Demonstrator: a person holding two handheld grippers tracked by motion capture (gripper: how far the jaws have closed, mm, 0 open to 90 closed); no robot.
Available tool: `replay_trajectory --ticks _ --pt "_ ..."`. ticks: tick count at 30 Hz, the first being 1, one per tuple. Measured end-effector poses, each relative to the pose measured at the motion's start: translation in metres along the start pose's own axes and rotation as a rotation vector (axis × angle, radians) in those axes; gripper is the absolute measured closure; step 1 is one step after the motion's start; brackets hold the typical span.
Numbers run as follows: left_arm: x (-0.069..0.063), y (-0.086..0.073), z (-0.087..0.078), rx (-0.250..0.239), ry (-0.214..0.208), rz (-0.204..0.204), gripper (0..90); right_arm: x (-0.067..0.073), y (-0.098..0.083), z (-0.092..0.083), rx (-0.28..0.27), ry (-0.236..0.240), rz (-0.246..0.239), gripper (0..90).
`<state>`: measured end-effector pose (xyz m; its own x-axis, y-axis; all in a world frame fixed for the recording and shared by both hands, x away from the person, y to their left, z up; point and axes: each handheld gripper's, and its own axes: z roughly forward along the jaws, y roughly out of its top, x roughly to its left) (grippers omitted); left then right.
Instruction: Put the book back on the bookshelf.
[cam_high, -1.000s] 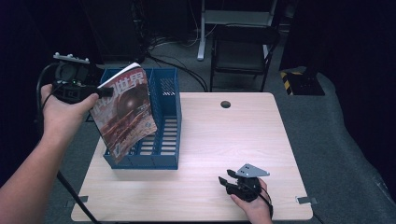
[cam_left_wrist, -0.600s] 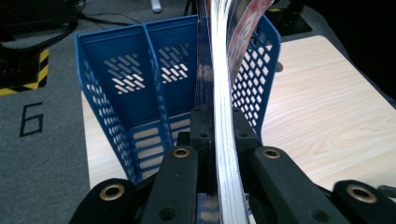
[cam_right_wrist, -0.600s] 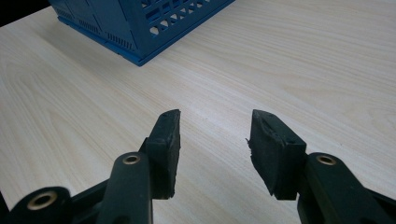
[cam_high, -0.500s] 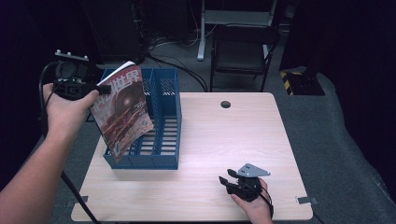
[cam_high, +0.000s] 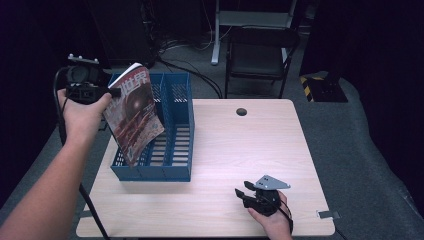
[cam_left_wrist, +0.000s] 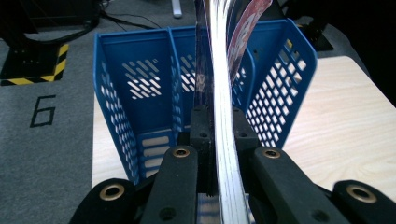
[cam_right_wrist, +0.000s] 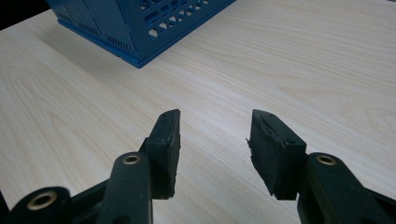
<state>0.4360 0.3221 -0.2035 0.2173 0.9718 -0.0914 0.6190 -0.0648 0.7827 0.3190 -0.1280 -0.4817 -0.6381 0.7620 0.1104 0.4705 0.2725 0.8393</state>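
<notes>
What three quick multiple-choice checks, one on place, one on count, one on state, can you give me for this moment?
1. Where is the magazine?
A. flat on the table
B. held tilted above the blue file rack
C. on the chair

2. How many slots does the rack have?
A. one
B. three
C. six

3. How is the right gripper?
A. open, holding nothing
B. shut on the magazine
C. shut on the rack

Answers: B, the left gripper clamps the magazine over the rack; B, two dividers make three slots; A, its jaws stand apart over bare table.
</notes>
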Motion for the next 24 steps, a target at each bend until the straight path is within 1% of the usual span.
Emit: replay_trajectory --ticks 4,6,8,11,16,19,20,24 --pt "0.002 0.001 0.005 -0.017 0.011 -0.034 83.6 0.000 0.000 -0.001 -0.006 0.002 0.000 53.0" --pt "0.002 0.001 0.008 -0.025 0.015 -0.038 83.7 0.001 0.000 -0.001 -0.001 -0.004 0.004 53.0" --pt "0.002 0.002 0.010 -0.026 0.019 -0.046 83.7 0.000 0.000 -0.001 -0.003 -0.002 -0.003 53.0" --pt "0.001 0.002 0.016 -0.029 0.026 -0.058 83.7 0.000 0.000 -0.002 -0.011 0.003 0.001 53.0" --pt "0.000 0.001 0.025 -0.045 0.045 -0.060 83.7 -0.001 0.000 -0.003 -0.008 0.001 -0.001 53.0" --pt "-0.001 0.000 0.029 -0.042 0.049 -0.066 83.7 -0.001 0.000 -0.004 -0.009 -0.002 0.003 53.0" --pt "-0.002 -0.002 0.035 -0.046 0.057 -0.065 83.7 -0.001 0.000 -0.004 -0.014 -0.004 0.001 53.0" --pt "-0.003 -0.008 0.043 -0.052 0.068 -0.064 83.7 -0.001 0.000 -0.005 -0.011 -0.001 0.003 53.0"
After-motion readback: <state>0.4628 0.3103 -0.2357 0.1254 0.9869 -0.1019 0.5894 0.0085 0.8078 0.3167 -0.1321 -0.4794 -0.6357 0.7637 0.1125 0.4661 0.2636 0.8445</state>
